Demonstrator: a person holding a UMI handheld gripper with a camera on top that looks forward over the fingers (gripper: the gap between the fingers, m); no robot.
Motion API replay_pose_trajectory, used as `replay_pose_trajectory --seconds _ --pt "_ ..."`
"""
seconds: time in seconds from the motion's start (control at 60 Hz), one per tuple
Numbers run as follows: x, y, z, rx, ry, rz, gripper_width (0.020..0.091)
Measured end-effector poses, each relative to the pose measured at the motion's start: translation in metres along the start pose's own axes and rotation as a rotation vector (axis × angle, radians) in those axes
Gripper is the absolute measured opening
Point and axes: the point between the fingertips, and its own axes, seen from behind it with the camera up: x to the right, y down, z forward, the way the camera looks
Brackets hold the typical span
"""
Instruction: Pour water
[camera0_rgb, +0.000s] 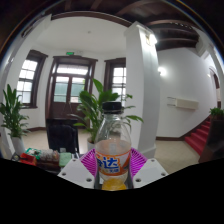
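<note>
A clear plastic bottle (113, 145) with a dark cap, an orange and blue label and orange liquid in its lower part stands upright between my fingers. My gripper (113, 163) is shut on the bottle, with the pink pads (90, 160) pressing its label from both sides. The bottle is held up above the table, its cap reaching in front of a leafy plant. The bottle's base is hidden below the fingers.
A table edge (35, 158) with small colourful items lies low to the left. A dark chair (62, 135) and a large green plant (95, 105) stand behind. A white pillar (140, 80), double doors (70, 85) and red stairs (203, 135) fill the room beyond.
</note>
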Motion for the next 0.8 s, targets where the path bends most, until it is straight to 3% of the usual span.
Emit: replay_pose_trajectory --seconds 0.217,0.367,0.5,0.533,0.667,0.8 --pt "0.044 0.1 0.026 -0.11 0.037 0.095 0.0381" --pt "0.042 0.142 0.043 -0.123 0.006 0.117 0.0379" --pt "0.044 0.165 0.047 -0.113 0.007 0.095 0.0434" --pt "0.044 0.158 0.046 -0.076 0.002 0.098 0.041" --pt "0.04 0.161 0.045 -0.066 -0.01 0.09 0.0421" --pt "0.042 0.161 0.044 -0.073 -0.009 0.096 0.0503"
